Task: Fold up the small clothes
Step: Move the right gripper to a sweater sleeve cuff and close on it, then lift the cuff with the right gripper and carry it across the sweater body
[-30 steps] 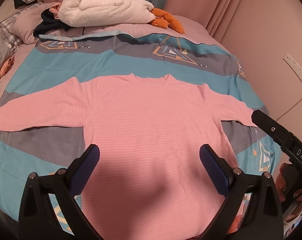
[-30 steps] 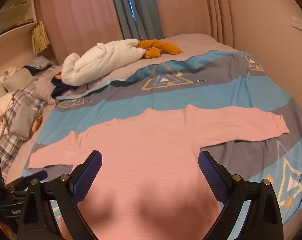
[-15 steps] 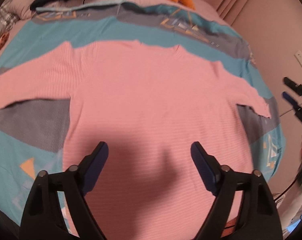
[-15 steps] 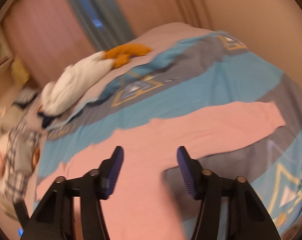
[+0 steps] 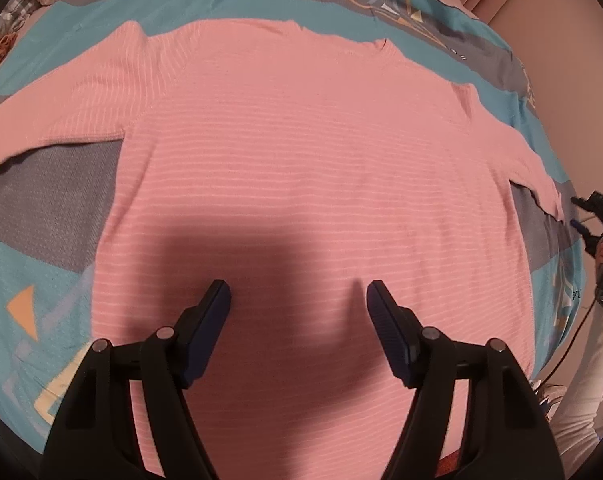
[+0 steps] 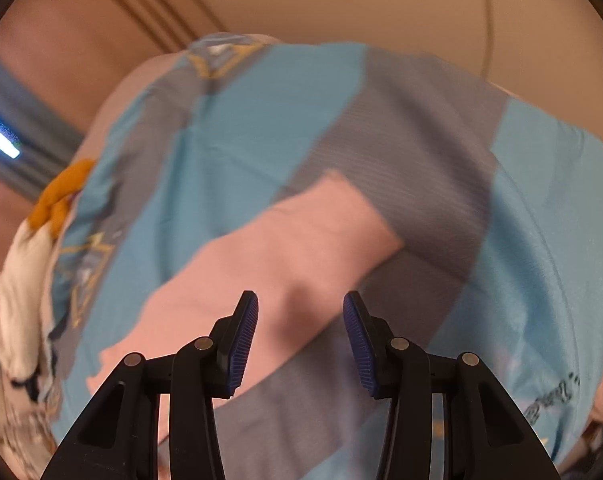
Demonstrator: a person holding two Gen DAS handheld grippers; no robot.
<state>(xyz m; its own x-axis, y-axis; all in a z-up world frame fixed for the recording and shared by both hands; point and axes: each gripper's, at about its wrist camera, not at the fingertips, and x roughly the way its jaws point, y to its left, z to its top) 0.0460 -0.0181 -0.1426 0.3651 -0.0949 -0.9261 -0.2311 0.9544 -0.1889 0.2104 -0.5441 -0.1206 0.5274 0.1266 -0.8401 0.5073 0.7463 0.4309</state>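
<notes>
Moved: you've dropped both grippers closer and narrowed them — the right gripper (image 6: 300, 312) swung out over the sleeve (image 6: 285, 248).
Meaning: likely a sleeve fold first.
Left gripper (image 5: 298, 300): jaws partly open, empty, above the sweater (image 5: 301, 152) body.
Right jaws: narrower gap, empty, sleeve just ahead.
Sweater: pink ribbed knit, flat on the bed (image 5: 41, 216) — soft, limp.
</notes>
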